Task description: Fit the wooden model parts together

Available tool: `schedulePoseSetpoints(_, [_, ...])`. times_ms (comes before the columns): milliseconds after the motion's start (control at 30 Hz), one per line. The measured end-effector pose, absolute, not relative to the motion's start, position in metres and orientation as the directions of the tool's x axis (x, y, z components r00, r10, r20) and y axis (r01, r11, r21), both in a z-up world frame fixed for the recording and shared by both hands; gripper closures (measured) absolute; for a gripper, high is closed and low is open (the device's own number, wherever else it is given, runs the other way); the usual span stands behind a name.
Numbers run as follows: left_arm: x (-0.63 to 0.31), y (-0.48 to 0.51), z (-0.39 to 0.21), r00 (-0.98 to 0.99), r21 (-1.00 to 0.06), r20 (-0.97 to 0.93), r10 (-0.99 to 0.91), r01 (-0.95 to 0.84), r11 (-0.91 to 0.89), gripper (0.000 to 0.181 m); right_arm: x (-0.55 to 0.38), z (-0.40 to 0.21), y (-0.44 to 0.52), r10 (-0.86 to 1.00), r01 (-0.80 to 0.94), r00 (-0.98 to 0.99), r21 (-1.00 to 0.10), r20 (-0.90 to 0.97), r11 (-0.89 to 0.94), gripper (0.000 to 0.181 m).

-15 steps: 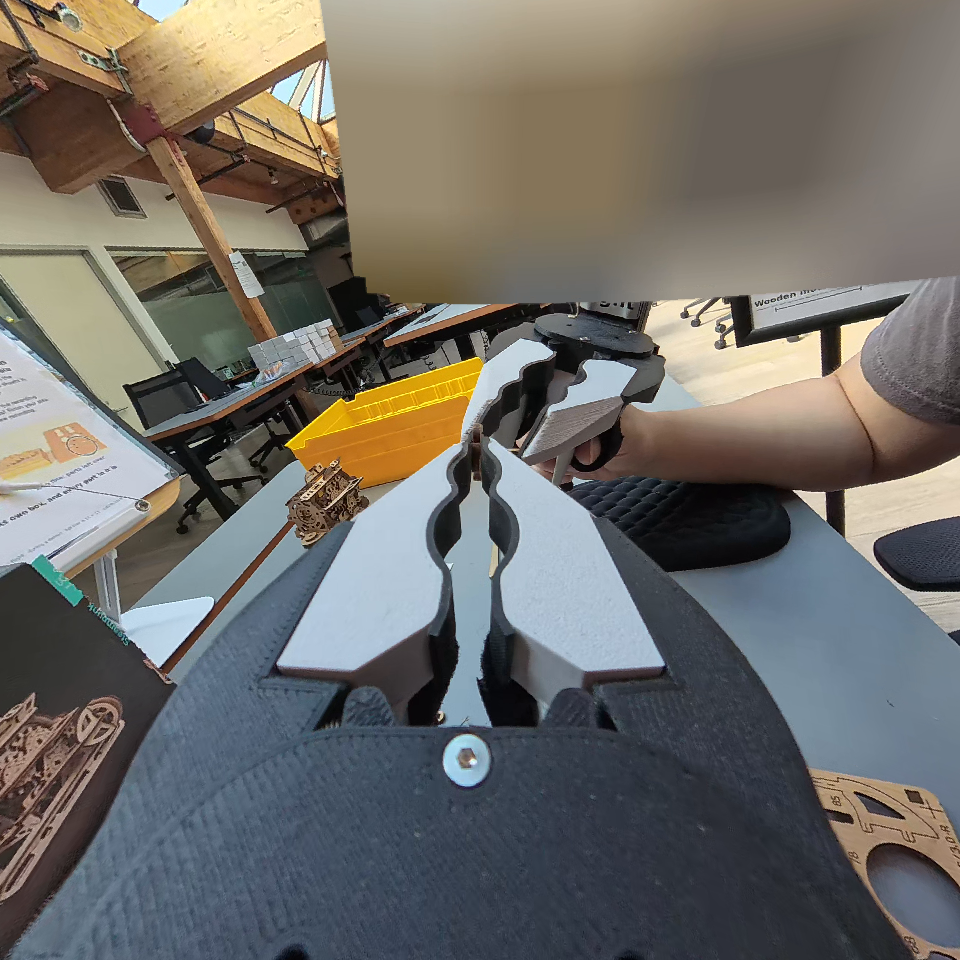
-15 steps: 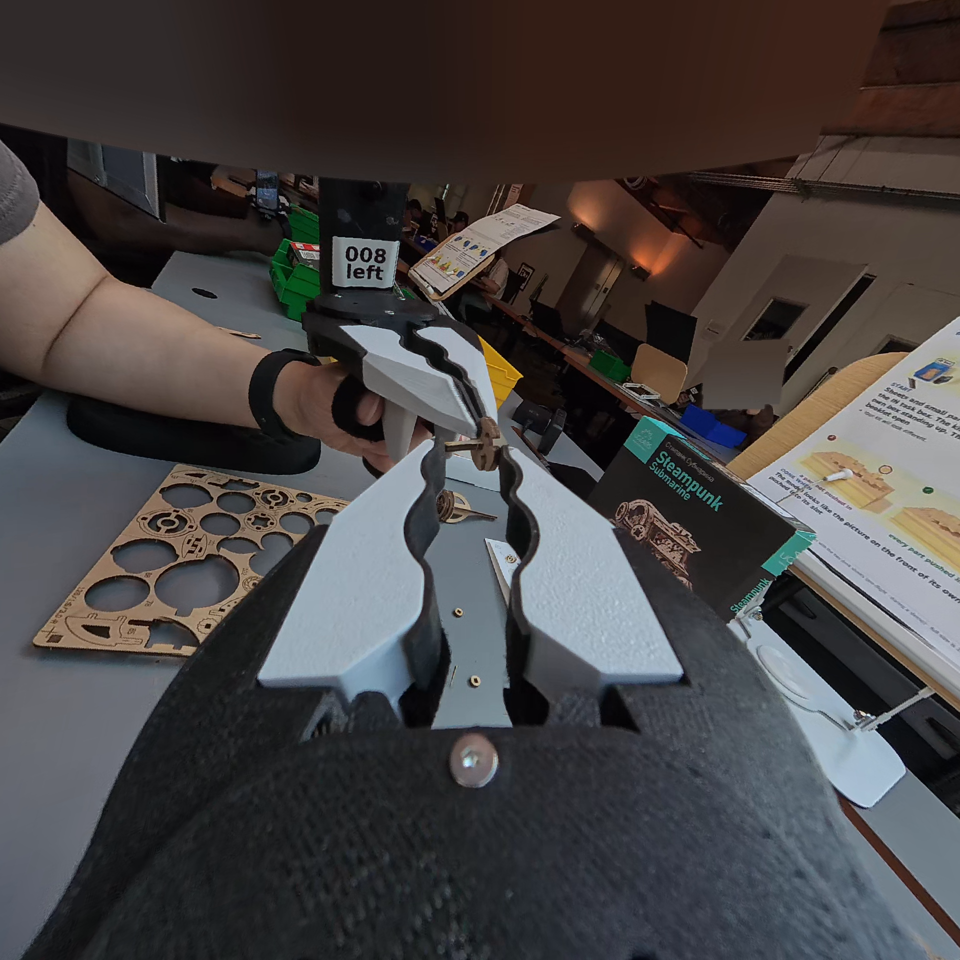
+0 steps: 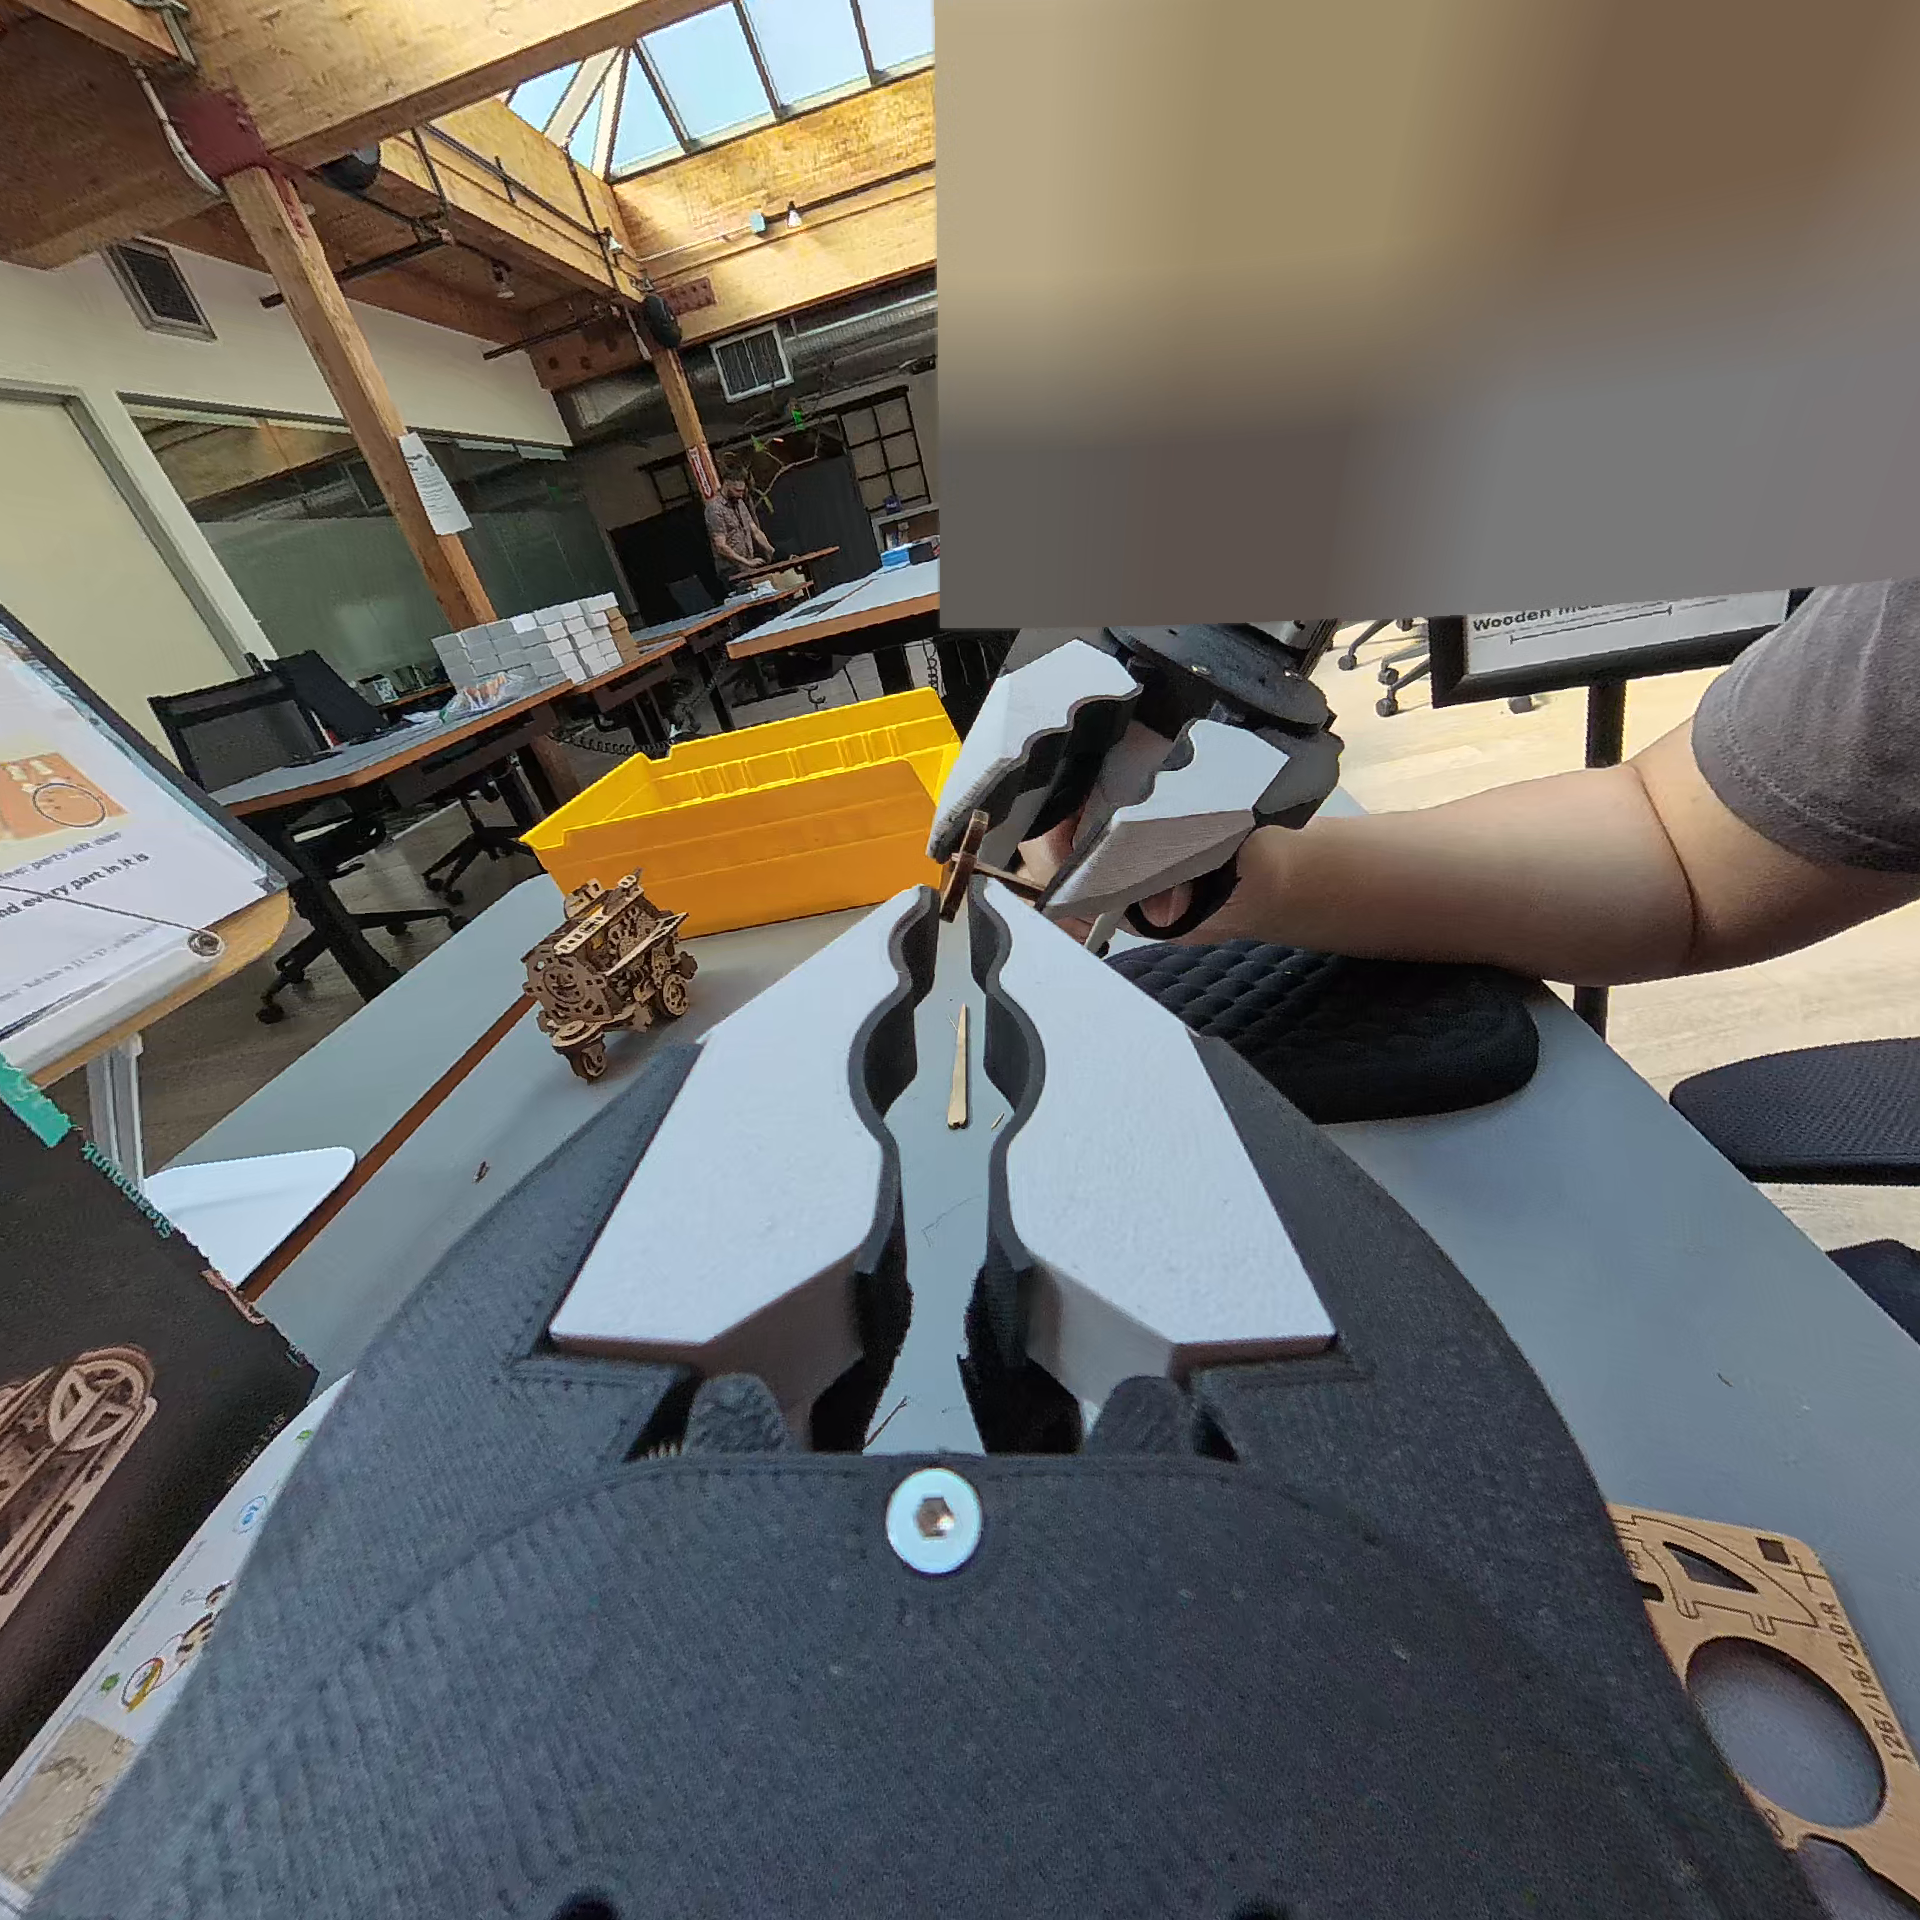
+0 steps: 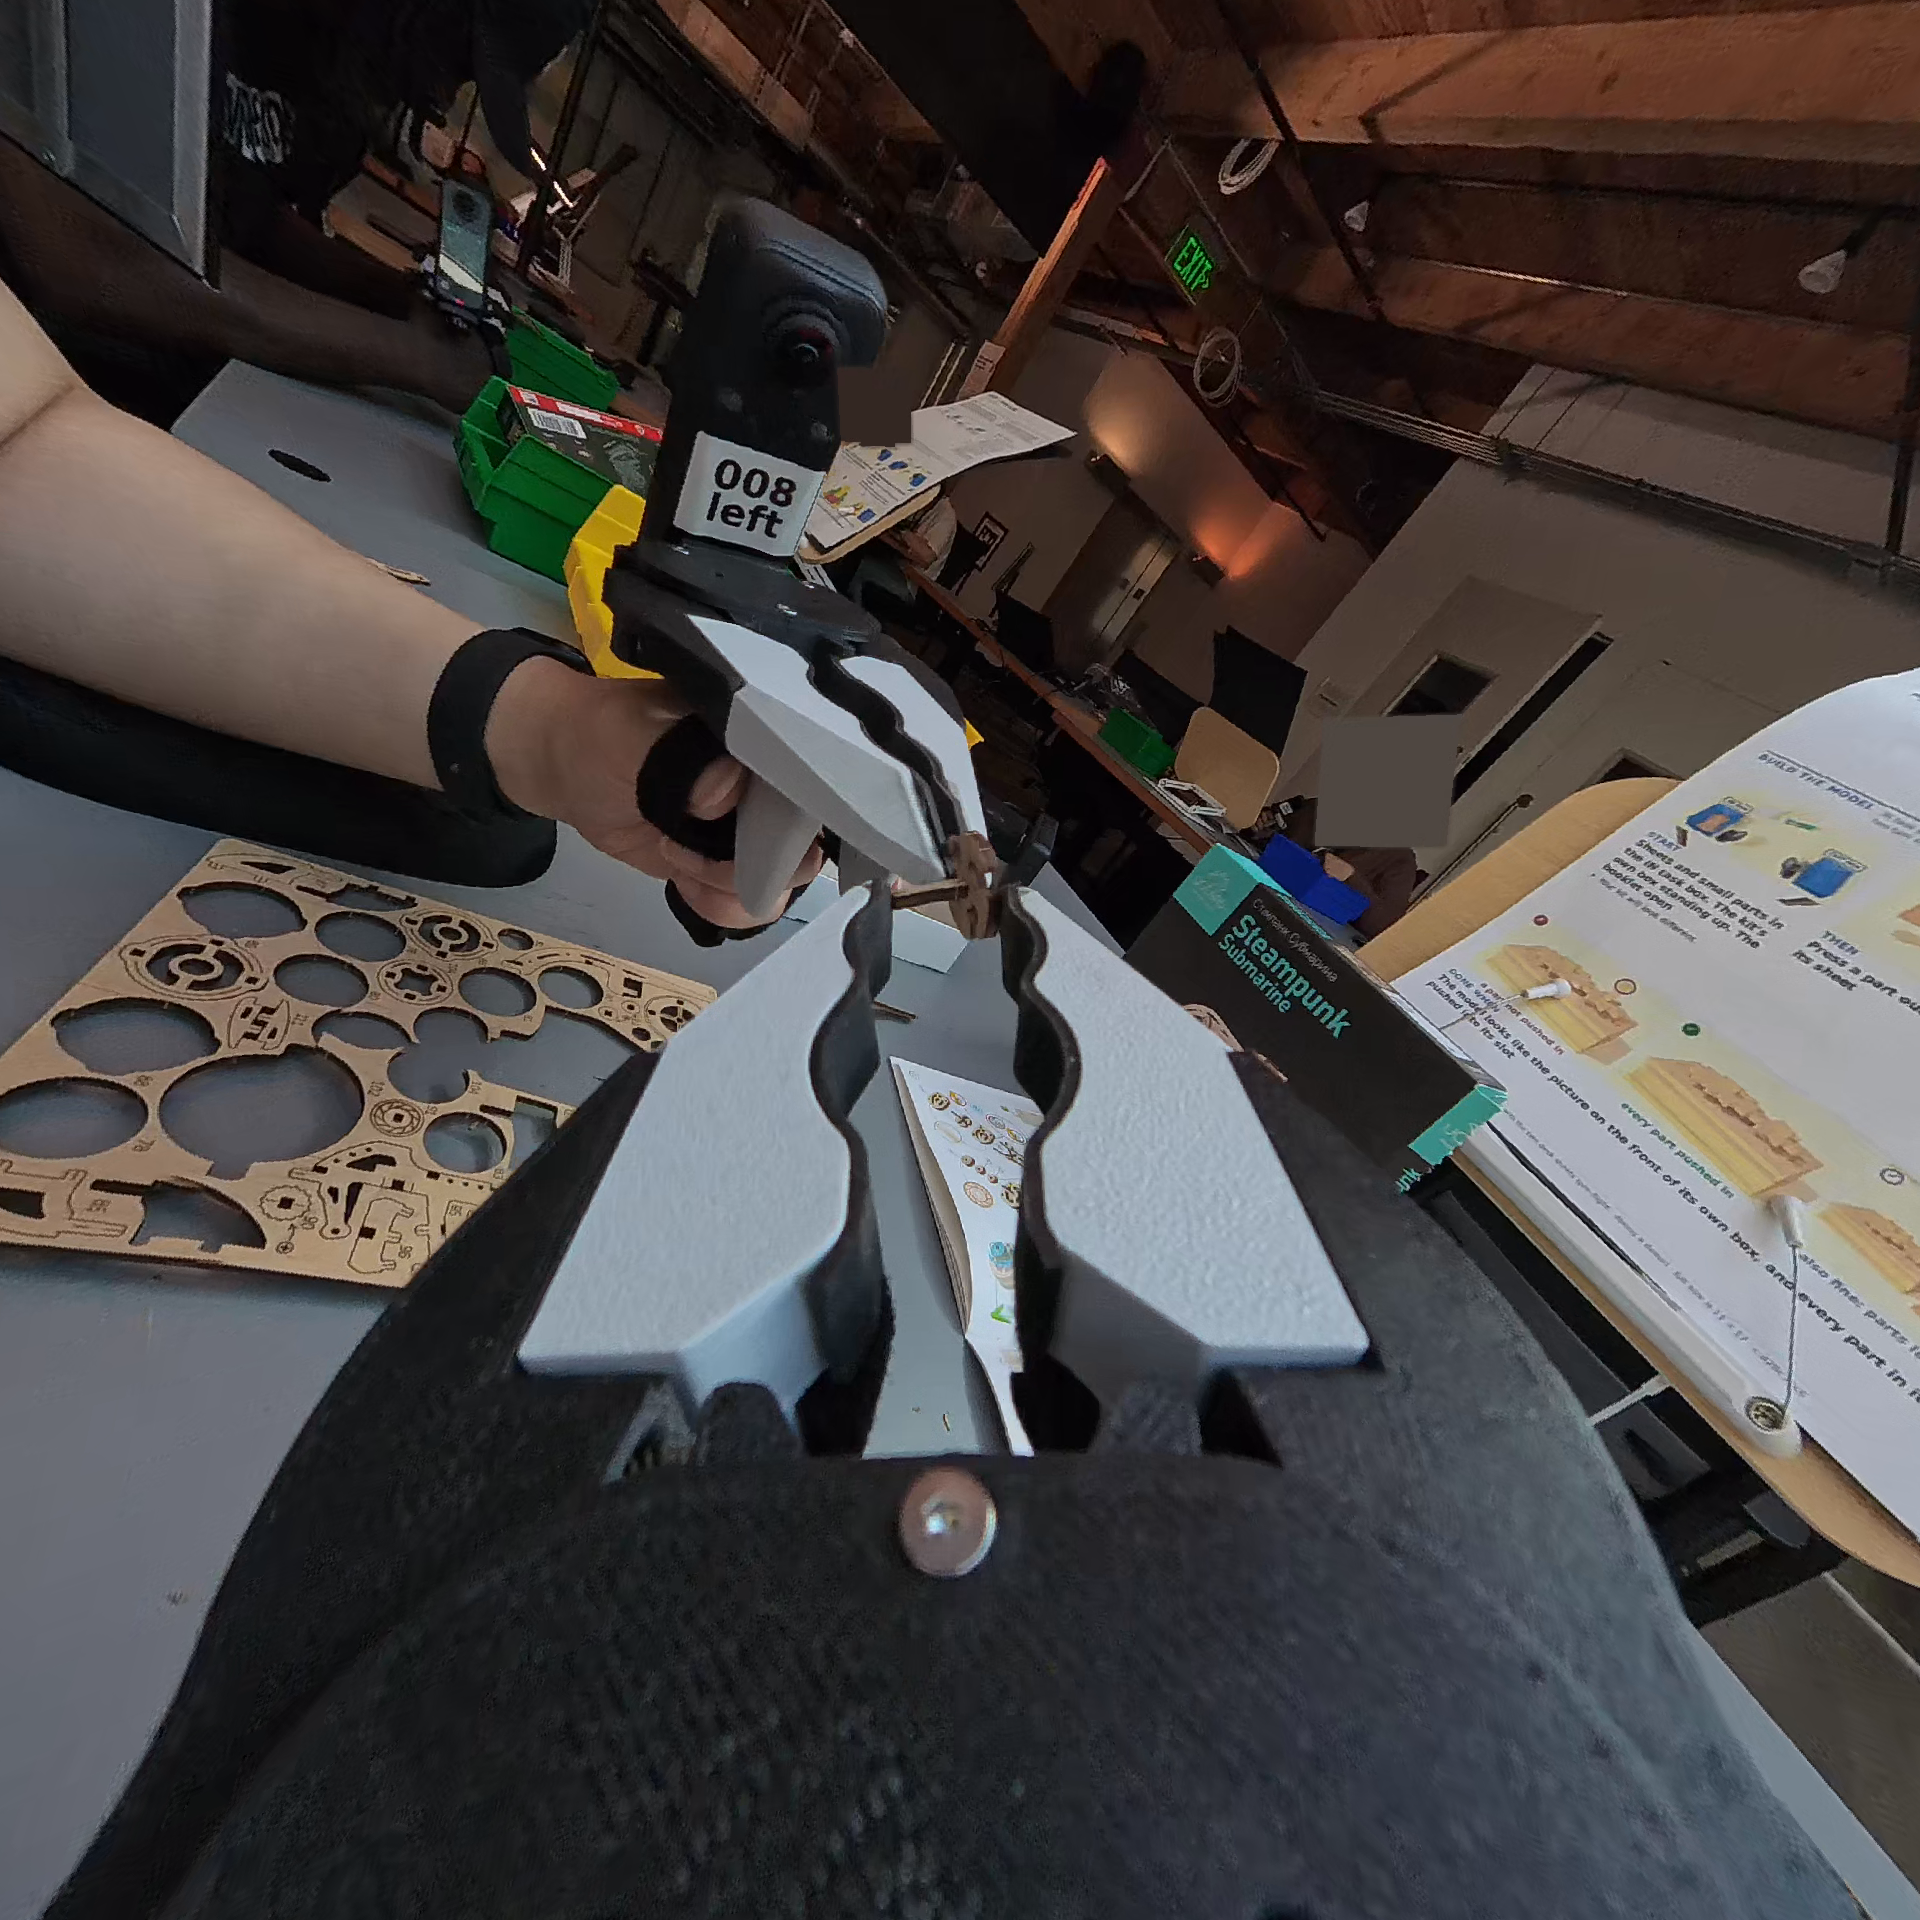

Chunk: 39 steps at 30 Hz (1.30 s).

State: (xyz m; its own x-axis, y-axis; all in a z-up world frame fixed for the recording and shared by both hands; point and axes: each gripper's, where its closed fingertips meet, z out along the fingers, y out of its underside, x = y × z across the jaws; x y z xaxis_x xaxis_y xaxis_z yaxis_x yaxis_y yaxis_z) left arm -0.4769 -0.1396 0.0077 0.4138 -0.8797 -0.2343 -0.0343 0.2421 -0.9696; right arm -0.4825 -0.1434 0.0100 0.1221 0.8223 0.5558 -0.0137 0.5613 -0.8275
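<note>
A small wooden gear on a short axle (image 4: 966, 883) hangs in the air between both grippers. My left gripper (image 3: 954, 902) is shut on the gear's rim (image 3: 966, 868); it also shows in the right wrist view (image 4: 956, 847). My right gripper (image 4: 948, 902) has its jaws narrowly apart. One tip meets the axle's free end and the other meets the gear's face. It also shows in the left wrist view (image 3: 1003, 868), held by a hand. A thin wooden stick (image 3: 957, 1065) lies on the grey table below.
A finished wooden model (image 3: 608, 966) and a yellow bin (image 3: 748, 810) stand at the back. A black wrist pad (image 3: 1330, 1018), a punched plywood sheet (image 4: 260, 1070), the kit box (image 4: 1299, 1018), a booklet (image 4: 966, 1153) and an instruction board (image 4: 1714, 1039) surround the work spot. Only a small space, under 4 cm, lies between the two pairs of fingers.
Both grippers have lifted and tilted. The right gripper's tips have come up around the gear and axle, which earlier sat just above them. The left gripper still holds the gear.
</note>
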Motion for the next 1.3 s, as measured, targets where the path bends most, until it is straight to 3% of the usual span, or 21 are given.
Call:
schedulePoseSetpoints(200, [-0.477, -0.143, 0.003, 0.384, -0.953, -0.300, -0.873, -0.082, 0.291, 0.180, -0.483, 0.008, -0.147, 0.859, -0.051, 0.065, -0.858, 0.507, 0.510, 0.160])
schedulePoseSetpoints(333, [-0.486, -0.138, 0.000, 0.406, -0.915, -0.403, -0.820, -0.147, 0.377, 0.181, -0.479, 0.012, -0.145, 0.963, -0.120, -0.069, -0.961, 0.260, 0.251, 0.153])
schedulePoseSetpoints(467, [-0.488, -0.131, -0.023, 0.373, -0.846, -0.528, -0.763, -0.311, 0.433, 0.180, -0.476, 0.003, -0.128, 0.989, -0.091, -0.136, -0.995, 0.058, 0.046, 0.153])
schedulePoseSetpoints(700, [-0.485, -0.135, -0.043, 0.278, -0.824, -0.543, -0.793, -0.361, 0.437, 0.180, -0.484, -0.042, -0.129, 0.951, 0.118, -0.140, -0.949, 0.276, 0.293, 0.164])
schedulePoseSetpoints(1167, [-0.480, -0.141, -0.046, 0.256, -0.862, -0.479, -0.840, -0.316, 0.396, 0.180, -0.486, -0.045, -0.140, 0.910, 0.151, -0.154, -0.901, 0.384, 0.406, 0.180])
schedulePoseSetpoints(1300, [-0.490, -0.123, -0.053, 0.333, -0.883, -0.432, -0.838, -0.346, 0.318, 0.163, -0.484, -0.045, -0.126, 0.915, 0.177, -0.081, -0.897, 0.396, 0.404, 0.180])
